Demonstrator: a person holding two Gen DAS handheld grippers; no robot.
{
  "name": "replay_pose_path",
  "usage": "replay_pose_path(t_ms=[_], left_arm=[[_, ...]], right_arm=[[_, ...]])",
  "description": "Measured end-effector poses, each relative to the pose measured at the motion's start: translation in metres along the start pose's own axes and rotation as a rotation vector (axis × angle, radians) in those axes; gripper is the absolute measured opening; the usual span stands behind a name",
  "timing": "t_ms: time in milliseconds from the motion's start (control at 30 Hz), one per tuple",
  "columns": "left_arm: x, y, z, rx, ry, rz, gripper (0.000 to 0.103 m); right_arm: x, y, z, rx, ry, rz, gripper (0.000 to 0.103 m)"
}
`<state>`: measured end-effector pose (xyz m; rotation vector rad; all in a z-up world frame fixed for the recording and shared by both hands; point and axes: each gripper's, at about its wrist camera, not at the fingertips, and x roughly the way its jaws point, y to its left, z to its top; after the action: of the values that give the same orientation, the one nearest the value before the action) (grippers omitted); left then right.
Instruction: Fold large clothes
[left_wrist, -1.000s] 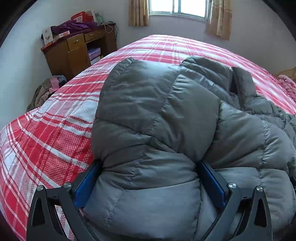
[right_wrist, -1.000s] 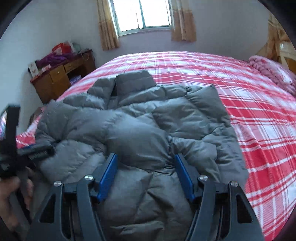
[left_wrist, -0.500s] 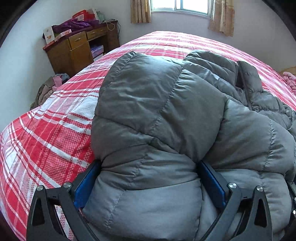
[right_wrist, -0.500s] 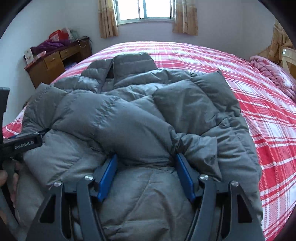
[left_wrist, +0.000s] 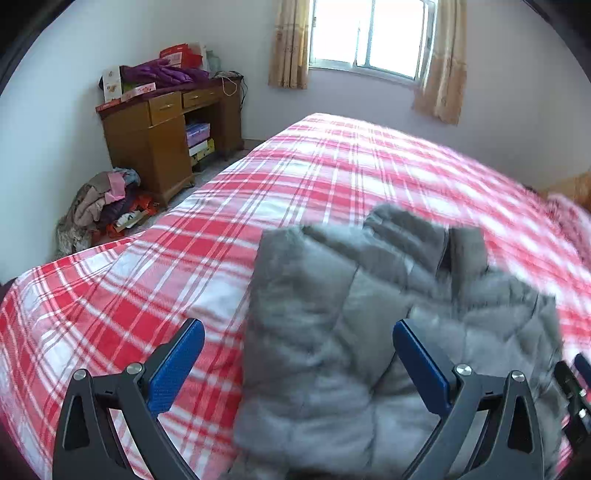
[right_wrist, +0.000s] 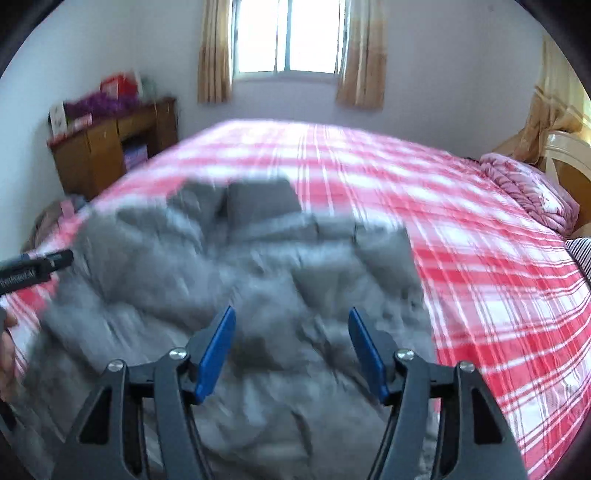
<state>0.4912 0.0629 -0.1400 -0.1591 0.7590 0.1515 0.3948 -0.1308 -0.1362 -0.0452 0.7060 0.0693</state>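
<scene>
So, jacket (right_wrist: 258, 295): lies on the bed (left_wrist: 332, 166), collar toward the window, long axis running away
left gripper (left_wrist: 299, 363): spread wide, empty
right gripper (right_wrist: 291, 350): apart, empty

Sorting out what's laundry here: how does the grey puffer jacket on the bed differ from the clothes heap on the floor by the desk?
The grey puffer jacket is one single-coloured garment; the clothes heap mixes pink, brown and dark pieces. The jacket lies spread on the red plaid bed, collar toward the window; the heap is bunched against the wall beside the wooden desk. Neither is neatly folded.
</scene>
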Motion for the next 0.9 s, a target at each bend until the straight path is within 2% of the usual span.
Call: replay_pose_path(t_ms=[100,233,300,367,700,900], left_arm=[[0.025,-0.011,0.005,-0.008,0.023,0.019,0.102],[0.067,-0.012,-0.001,0.009,0.078,0.082,0.102],[0.090,-0.008,-0.007,-0.002,0.135,0.083,0.102],[0.103,-0.001,-0.015,-0.037,0.159,0.055,0.102],[0.108,-0.005,-0.024,-0.013,0.149,0.087,0.102],[0.110,-0.007,-0.025,-0.008,0.145,0.097,0.102]], right_arm=[[0.016,0.016,0.020,0.034,0.008,0.033,0.067],[0.058,0.038,0.020,0.015,0.054,0.054,0.065],[0.076,0.040,0.014,0.013,0.081,0.068,0.065],[0.093,0.040,0.004,0.007,0.115,0.058,0.065],[0.111,0.028,-0.008,0.056,0.150,0.126,0.065],[0.114,0.034,-0.009,0.050,0.155,0.123,0.065]])
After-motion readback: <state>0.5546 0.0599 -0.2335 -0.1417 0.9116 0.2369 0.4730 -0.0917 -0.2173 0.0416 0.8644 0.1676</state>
